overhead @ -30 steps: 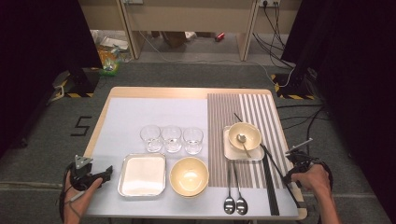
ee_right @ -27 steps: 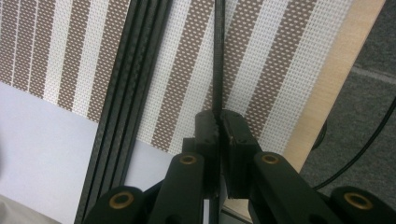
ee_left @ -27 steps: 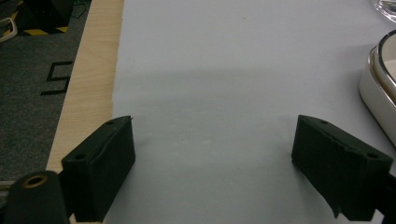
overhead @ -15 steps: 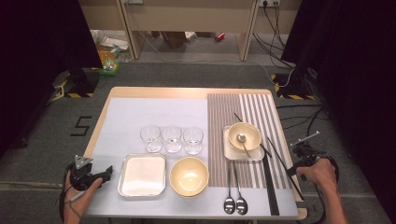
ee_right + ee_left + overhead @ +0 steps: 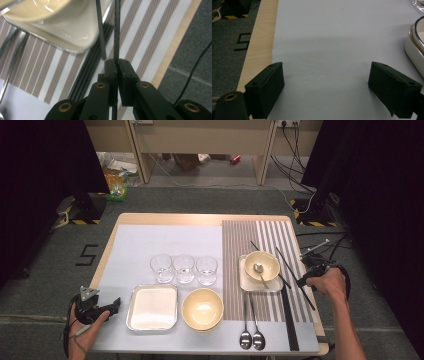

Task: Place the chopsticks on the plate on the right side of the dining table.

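Chopstick: a thin dark stick clamped in the right gripper; in the high view it runs as a long slanted line from beside the bowl toward the hand.
Position: over the striped mat, at the table's right side, just beside the square plate that bears the bowl; likely lifted off the mat, though the views do not settle this.
Second stick: another dark stick lies alongside, outside the jaws, close to the bowl's edge.
Handling: judged light, stiff and smooth; a round, narrow shaft will tend to roll or pivot between flat pads.
Where to hold: near one end, as here, leaves the long free end to swing; a grip nearer the middle would steady it.
Fragility: low for the stick; the bowl and the three glasses nearby are the breakables.
Right gripper: jaws nearly closed, pads pressed on the stick from both sides.
Left gripper: jaws wide apart, nothing between them, resting over the pale mat at the table's near left edge, beside the tray.
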The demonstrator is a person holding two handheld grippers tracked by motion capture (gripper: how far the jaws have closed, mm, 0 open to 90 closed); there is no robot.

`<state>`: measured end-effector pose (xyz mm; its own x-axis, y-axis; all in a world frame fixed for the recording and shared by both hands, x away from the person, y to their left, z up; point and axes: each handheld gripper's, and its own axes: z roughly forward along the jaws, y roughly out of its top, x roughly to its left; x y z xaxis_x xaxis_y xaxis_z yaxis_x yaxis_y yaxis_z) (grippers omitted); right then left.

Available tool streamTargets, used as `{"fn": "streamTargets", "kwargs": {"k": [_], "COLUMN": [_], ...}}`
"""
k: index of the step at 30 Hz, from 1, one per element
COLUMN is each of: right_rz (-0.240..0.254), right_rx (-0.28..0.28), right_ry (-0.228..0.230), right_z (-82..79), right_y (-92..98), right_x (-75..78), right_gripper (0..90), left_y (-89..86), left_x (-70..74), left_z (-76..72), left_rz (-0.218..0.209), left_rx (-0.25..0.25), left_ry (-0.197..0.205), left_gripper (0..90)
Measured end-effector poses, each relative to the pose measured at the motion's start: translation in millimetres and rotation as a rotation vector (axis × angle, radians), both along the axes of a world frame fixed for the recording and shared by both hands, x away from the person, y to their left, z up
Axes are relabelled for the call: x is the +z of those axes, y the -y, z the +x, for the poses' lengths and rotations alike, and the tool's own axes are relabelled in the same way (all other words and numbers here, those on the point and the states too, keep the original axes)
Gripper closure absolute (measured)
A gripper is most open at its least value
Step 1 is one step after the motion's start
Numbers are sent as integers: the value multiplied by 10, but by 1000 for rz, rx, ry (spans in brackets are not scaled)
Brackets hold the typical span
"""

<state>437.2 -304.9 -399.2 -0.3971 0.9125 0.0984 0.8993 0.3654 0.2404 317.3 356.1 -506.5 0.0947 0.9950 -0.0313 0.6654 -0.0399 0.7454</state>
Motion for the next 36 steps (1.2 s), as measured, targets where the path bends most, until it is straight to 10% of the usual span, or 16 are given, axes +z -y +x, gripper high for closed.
{"fn": "streamTargets", "kwargs": {"k": [36], "right_rz": [1], "right_rx": [62], "right_ry": [42], "right_z": [682], "right_y": [-377], "right_x": [-228], "right_gripper": [862], "left_y": [0], "left_x": [0], "left_z": [0], "left_rz": [3], "left_rx": [0], "left_ry": [-1], "left_gripper": [123]}}
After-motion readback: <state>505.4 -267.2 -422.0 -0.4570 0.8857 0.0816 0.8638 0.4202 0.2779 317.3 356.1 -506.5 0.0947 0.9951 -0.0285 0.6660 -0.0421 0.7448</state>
